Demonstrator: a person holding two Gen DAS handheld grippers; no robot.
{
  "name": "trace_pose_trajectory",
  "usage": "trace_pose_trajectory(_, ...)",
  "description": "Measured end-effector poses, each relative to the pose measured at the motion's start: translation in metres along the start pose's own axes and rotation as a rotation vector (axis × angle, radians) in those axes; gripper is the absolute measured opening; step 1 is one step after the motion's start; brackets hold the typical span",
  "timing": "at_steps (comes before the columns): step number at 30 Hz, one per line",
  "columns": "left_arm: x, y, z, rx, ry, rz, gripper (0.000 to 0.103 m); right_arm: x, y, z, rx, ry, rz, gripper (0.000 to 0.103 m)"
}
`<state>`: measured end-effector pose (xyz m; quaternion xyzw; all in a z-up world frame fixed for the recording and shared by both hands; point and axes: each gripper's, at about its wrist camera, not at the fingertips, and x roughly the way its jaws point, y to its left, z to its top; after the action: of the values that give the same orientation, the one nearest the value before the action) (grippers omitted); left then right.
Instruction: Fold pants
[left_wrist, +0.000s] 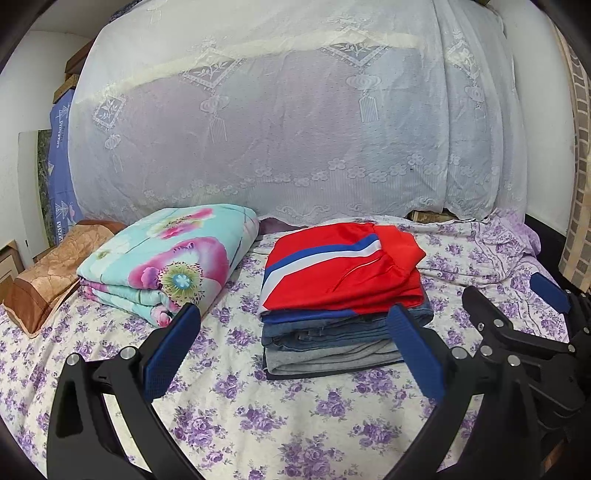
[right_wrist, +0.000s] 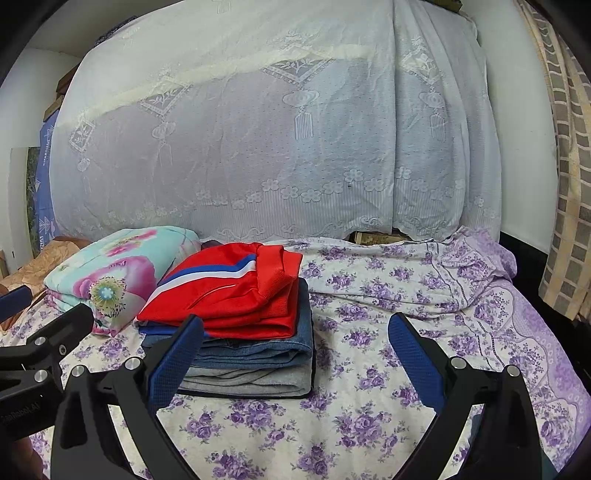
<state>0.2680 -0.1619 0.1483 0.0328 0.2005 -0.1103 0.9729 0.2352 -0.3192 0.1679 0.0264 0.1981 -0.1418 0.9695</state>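
A stack of folded pants (left_wrist: 343, 314) sits on a bed covered by a purple-flowered sheet (left_wrist: 240, 424), red track pants (left_wrist: 340, 269) with blue and white stripes on top, denim and grey pairs beneath. In the left wrist view the stack lies at 12 o'clock, just beyond the left gripper (left_wrist: 295, 343), whose blue-padded jaws are spread wide and hold nothing. The right gripper (right_wrist: 295, 350), at 3 o'clock of the left one, is likewise spread and empty, the stack at its 11 o'clock. A folded floral quilt (left_wrist: 166, 266) rests at 9 o'clock of the stack.
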Motion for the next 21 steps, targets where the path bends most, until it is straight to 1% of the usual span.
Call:
trace_pose_trajectory(5, 0.002, 0.001, -0.002, -0.004, 0.005, -0.006, 0.099, 0.002, 0.001, -0.001, -0.006, 0.007, -0.008, 0.100)
trace_pose_trajectory(10, 0.015, 0.002, -0.003, -0.007, 0.050, 0.009, 0.099, 0.003, 0.001, -0.001, -0.013, 0.009, -0.015, 0.100)
trace_pose_trajectory(12, 0.024, 0.003, -0.005, -0.007, 0.080, 0.022, 0.099, 0.008, 0.000, -0.003, -0.018, 0.011, -0.012, 0.100)
trace_pose_trajectory(13, 0.030, 0.003, -0.006, -0.003, 0.096, 0.033, 0.099, 0.014, 0.000, -0.006, -0.023, 0.028, -0.020, 0.100)
trace_pose_trajectory(15, 0.049, 0.003, -0.011, 0.000, 0.160, 0.066, 0.099, 0.029, -0.002, -0.009, -0.024, 0.082, -0.038, 0.100)
trace_pose_trajectory(16, 0.055, 0.003, -0.013, -0.001, 0.183, 0.070, 0.099, 0.034, -0.003, -0.011, -0.016, 0.105, -0.037, 0.100)
trace_pose_trajectory(18, 0.067, 0.003, -0.018, -0.006, 0.224, 0.069, 0.099, 0.037, -0.005, -0.012, -0.001, 0.112, -0.019, 0.100)
trace_pose_trajectory(21, 0.073, 0.002, -0.022, 0.000, 0.236, 0.077, 0.099, 0.033, -0.005, -0.011, -0.002, 0.096, -0.021, 0.100)
